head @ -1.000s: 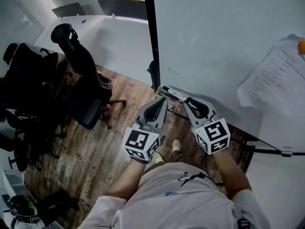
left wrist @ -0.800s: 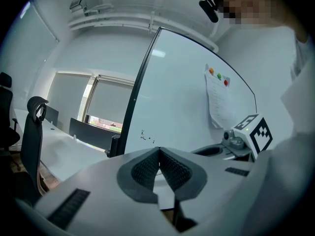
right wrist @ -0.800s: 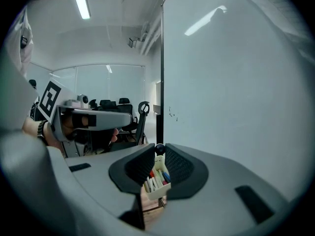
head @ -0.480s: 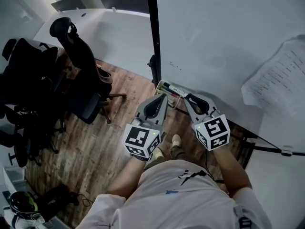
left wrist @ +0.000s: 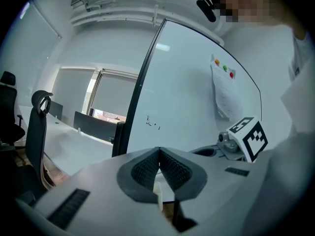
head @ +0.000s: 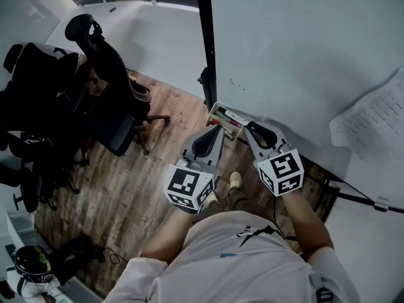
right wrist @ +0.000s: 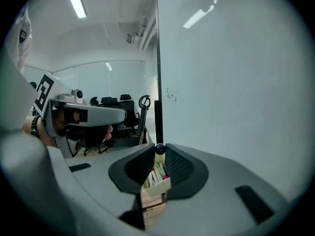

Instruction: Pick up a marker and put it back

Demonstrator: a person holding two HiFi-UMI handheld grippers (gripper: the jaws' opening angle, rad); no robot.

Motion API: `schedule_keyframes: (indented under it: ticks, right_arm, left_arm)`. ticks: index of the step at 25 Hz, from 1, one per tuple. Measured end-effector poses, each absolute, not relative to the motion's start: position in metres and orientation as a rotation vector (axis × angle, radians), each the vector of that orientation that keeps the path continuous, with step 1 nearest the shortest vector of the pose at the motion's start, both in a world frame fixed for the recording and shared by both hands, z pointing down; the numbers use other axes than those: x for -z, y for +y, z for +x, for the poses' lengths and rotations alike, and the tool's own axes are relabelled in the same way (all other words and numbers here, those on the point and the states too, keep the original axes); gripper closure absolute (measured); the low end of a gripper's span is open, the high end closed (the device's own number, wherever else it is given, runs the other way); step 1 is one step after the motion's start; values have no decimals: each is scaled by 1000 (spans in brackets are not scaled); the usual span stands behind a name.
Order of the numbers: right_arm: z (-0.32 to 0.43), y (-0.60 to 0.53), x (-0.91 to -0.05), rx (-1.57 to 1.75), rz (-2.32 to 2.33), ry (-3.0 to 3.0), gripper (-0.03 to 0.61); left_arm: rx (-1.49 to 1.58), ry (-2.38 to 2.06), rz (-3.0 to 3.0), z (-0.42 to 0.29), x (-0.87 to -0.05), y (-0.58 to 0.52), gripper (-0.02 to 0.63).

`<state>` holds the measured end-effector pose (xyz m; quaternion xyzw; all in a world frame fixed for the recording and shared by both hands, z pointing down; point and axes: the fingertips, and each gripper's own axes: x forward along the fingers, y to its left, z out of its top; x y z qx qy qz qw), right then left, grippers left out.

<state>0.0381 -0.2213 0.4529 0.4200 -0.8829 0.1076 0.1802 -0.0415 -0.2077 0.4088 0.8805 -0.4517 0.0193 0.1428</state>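
Note:
A small white tray (head: 216, 110) hangs at the lower left corner of the whiteboard (head: 303, 55) and holds several markers (head: 231, 117). Both grippers point at it from just below. My left gripper (head: 218, 129) is shut and empty, and its tips meet in the left gripper view (left wrist: 158, 150). My right gripper (head: 248, 127) stands a narrow gap apart with nothing between its pads. In the right gripper view (right wrist: 160, 152), the tray (right wrist: 158, 186) and green and pink markers (right wrist: 156, 173) show through that gap. A black knob (right wrist: 160, 149) on the board's frame lines up with the tips.
The whiteboard's black frame post (head: 203, 43) rises just left of the tray. A sheet of paper (head: 372, 118) is pinned to the board at right. Black office chairs (head: 107, 74) and a white table (head: 145, 36) stand to the left over the wooden floor (head: 145, 169).
Both grippers keep their places just below the tray and their jaws look the same. Only the head view has shifted slightly.

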Motion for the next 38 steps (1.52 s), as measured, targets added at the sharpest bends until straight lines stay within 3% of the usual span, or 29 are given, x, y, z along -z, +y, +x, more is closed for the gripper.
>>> schedule_keyframes:
  ticks: [24, 38]
  right_arm:
    - [28, -240, -541, -381, 1080, -2446, 506]
    - [38, -233, -551, -387, 1089, -2385, 505]
  left_arm:
    - [-130, -1336, 2447, -46, -447, -221, 601]
    - [-132, -1301, 2468, -38, -447, -217, 601]
